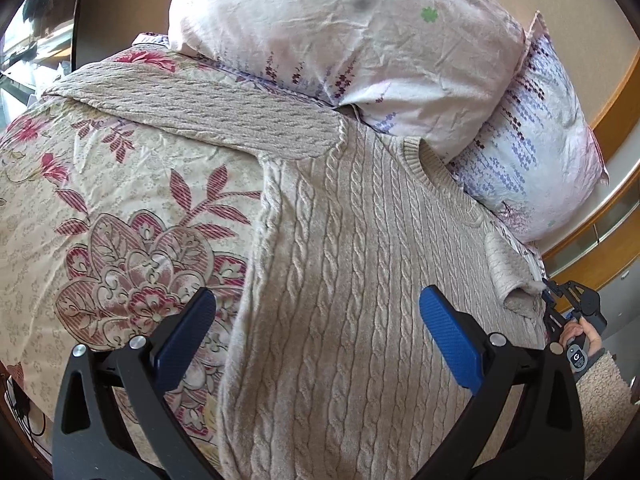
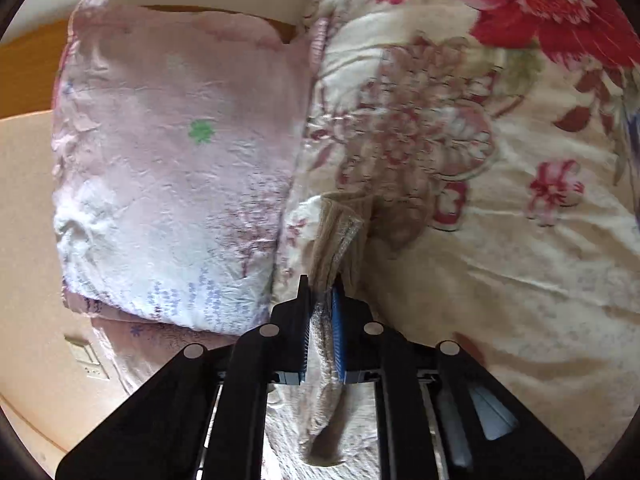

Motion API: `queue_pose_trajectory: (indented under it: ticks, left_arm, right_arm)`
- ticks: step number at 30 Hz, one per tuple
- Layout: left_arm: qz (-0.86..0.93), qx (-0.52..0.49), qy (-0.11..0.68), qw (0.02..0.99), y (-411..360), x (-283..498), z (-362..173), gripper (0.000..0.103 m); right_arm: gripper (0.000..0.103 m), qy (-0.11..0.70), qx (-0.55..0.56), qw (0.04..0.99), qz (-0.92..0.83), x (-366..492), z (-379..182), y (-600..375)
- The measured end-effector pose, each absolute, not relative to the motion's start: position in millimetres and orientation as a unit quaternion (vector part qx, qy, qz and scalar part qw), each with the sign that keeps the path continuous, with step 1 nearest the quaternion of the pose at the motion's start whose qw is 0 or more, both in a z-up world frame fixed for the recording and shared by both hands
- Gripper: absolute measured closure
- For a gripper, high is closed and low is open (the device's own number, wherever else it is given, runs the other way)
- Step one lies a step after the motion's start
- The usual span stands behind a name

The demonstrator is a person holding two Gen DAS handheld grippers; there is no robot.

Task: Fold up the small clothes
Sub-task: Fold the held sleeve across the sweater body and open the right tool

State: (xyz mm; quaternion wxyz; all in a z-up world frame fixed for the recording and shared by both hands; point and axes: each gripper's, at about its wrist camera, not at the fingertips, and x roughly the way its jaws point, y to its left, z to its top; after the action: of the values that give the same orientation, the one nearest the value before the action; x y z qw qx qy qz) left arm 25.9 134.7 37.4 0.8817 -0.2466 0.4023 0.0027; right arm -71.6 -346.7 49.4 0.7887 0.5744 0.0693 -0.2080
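While the bed (image 1: 100,184) takes up most of the room under its cream floral cover, 2 pale pink pillows (image 1: 360,40) are stacked at its head. Spread flat across the cover lies a beige cable-knit sweater (image 1: 352,260), its ribbed collar touching the lower pillow and 1 sleeve (image 1: 192,108) stretched out sideways on the cover. Over the sweater's body hover the left tongs (image 1: 318,332), their blue pads wide apart with nothing between them. At the sweater's far edge, the other sleeve (image 1: 508,276) is bunched and lifted toward the right tongs (image 2: 321,304), which a hand (image 1: 580,334) in a fuzzy cuff carries. Seen up close from the right wrist view, those tongs are pinched tight on the sleeve's beige knit (image 2: 340,236), the fabric squeezed between the pads just beside the pillows.
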Motion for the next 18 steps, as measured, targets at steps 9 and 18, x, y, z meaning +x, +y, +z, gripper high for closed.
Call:
queue_pose_trajectory:
  ticks: [9,18]
  left_arm:
    - [0.052,-0.318,0.358,0.876,197,25,46,0.002]
    - [0.094,-0.305,0.35,0.881,234,14,50,0.002]
  right_arm:
    - [0.092,0.078,0.512,0.856,-0.013,29,110,-251]
    - [0.092,0.255,0.451,0.855,0.023,146,31,-139]
